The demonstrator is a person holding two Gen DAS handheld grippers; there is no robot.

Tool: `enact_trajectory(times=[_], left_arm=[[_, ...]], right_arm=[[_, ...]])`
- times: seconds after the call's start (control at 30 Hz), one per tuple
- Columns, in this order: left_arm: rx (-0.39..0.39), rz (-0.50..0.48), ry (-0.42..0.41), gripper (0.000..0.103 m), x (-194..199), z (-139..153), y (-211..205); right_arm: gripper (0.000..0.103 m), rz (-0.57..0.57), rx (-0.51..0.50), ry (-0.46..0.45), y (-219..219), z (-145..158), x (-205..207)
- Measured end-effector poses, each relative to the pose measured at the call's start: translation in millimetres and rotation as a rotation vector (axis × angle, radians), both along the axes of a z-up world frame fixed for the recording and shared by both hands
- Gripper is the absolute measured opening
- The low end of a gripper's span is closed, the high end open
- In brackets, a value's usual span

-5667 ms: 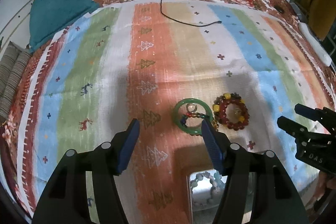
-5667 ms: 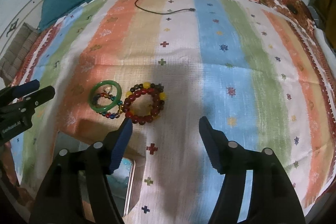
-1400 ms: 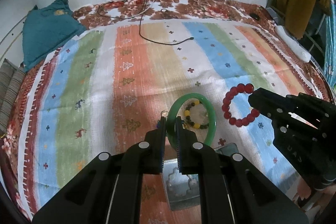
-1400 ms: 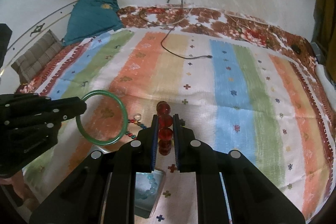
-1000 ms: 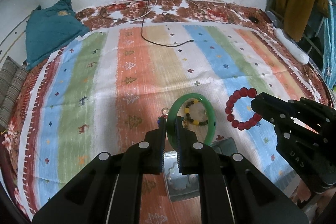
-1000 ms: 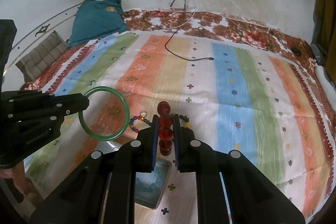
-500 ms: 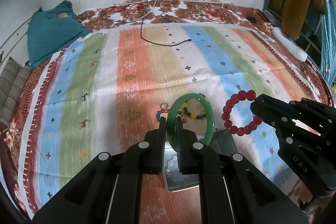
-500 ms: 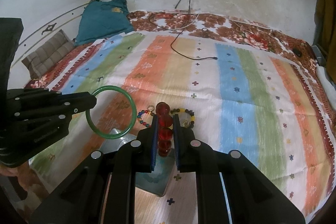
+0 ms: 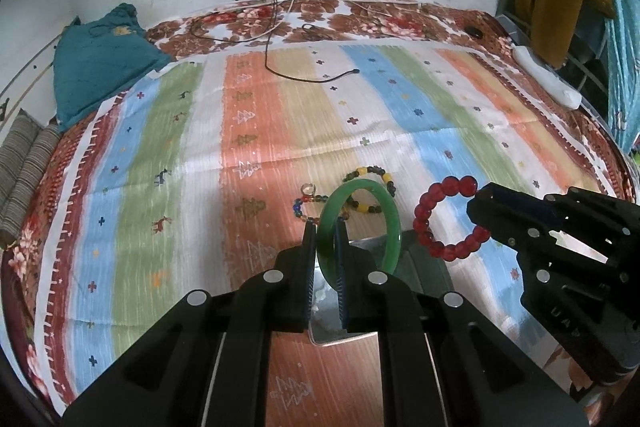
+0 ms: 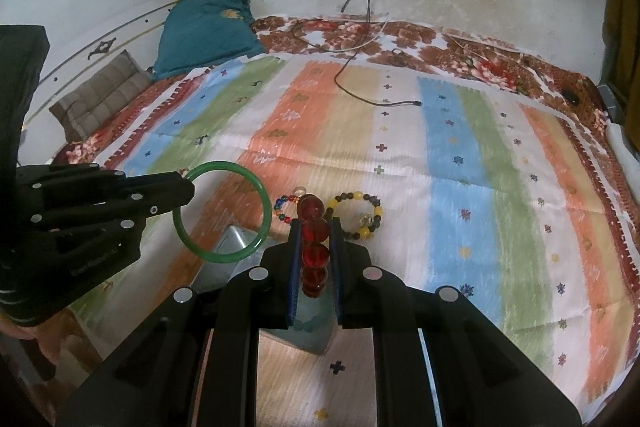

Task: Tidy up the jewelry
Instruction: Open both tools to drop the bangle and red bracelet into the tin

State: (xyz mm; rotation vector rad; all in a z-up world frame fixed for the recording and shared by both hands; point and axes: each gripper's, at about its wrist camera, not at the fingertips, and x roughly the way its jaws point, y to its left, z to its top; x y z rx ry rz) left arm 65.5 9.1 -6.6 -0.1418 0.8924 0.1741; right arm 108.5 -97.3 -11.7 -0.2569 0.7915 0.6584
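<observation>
1. The left hand-held gripper [image 9: 325,227] is clamped on the rim of a green jade-like bangle [image 9: 390,215], which stands on edge in the air above the bed.
2. The right hand-held gripper [image 10: 316,227] is clamped on a red bead bracelet [image 10: 314,255]; in the left wrist view the same bracelet [image 9: 424,215] hangs as an open ring from the tips of that gripper [image 9: 478,205].
3. In the right wrist view the bangle [image 10: 262,203] juts from the left gripper [image 10: 188,189] as a full hoop, clear of the cloth.
4. Below both grippers, on the striped bedspread [image 9: 400,99], sits a small metal-rimmed jewelry box [image 9: 424,259], open at the top. Its inside [image 10: 308,327] looks pale turquoise, and something pale and beaded lies in it [image 9: 326,311], too hidden by the gripper fingers to name.
5. Both held pieces hang above or just beside the box; neither is in it.
6. Just beyond the box, two bracelets lie on the bedspread: one of dark and yellow beads [image 10: 362,215] and one of small mixed-colour beads [image 10: 282,209], with a tiny ring [image 9: 307,189] touching the mixed one.
7. Farther back lie a black charging cable [image 9: 304,77] and a teal pillow [image 9: 96,63].
</observation>
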Motion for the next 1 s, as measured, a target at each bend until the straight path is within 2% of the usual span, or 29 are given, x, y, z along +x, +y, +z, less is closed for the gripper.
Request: enact_trajectory(times=[0.27,0.33,0.37,0.4,0.47,0.63,1.0], left_arm=[[-0.004,-0.008,0.008,0.009,-5,-3,-5],[-0.012,-0.004,0.018,0.011,-5,-5,-4],[-0.015,0.008,0.027,0.017,-4,-7,-2],[-0.01,0.024,0.031,0.019,-4,-7,0],[-0.007,0.05,0.032,0.02,-3,-7,7],[-0.031,0.075,0.03,0.032,-4,-7,16],[-0.047,0.1,0.079,0.05,9,-20,27]], right_arm=[[0.014,0.001,0.003,0.025,-2,-4,-4],[0.014,-0.007,0.004,0.034,-2,-5,-3],[0.015,-0.016,0.009,0.034,-4,-4,-2],[0.017,-0.031,0.012,0.032,-6,-3,0],[0.029,-0.055,0.004,0.034,-9,-4,4],[0.031,-0.103,-0.028,0.092,-14,-16,18],[0.05,-0.141,-0.079,0.128,-12,-26,38]])
